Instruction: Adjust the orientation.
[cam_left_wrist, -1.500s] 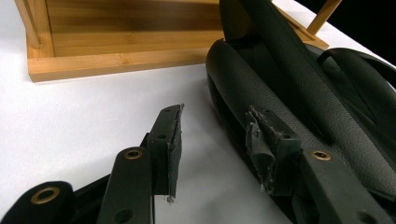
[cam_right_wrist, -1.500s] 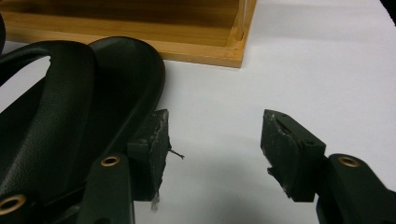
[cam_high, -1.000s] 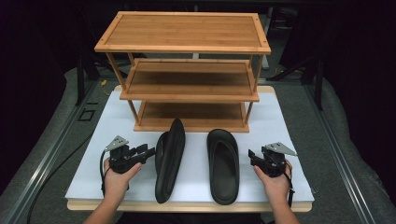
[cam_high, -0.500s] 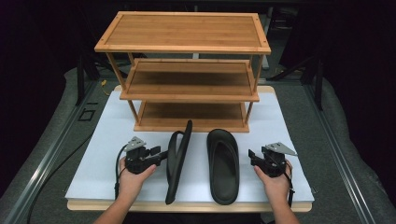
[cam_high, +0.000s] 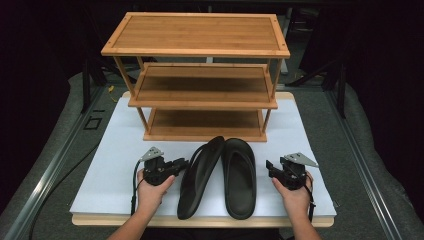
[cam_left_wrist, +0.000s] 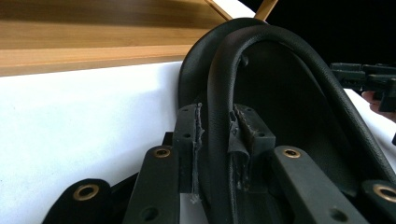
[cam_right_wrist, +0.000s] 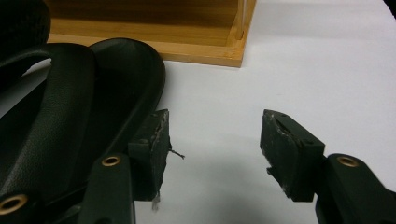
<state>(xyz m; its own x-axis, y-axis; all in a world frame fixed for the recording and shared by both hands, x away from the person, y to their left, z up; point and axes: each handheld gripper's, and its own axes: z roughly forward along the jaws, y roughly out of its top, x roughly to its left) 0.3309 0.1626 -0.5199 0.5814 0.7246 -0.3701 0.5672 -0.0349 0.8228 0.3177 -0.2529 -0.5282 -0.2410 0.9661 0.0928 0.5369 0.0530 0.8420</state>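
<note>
left tool (cam_high: 183, 163) just closed on tilted left sandal (cam_high: 199, 175), right tool (cam_high: 270, 169) open

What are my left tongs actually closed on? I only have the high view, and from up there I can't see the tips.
Observer: In the left gripper view, the left tongs have just been closing. Their pads now press on both sides of the strap of the left sandal, not on its sole.
Operator: And the right tongs, is anything in them?
Observer: No. In the right gripper view the right tongs stand open over the bare white cover. The right sandal lies just outside one jaw, and I can't tell whether they touch.
</note>
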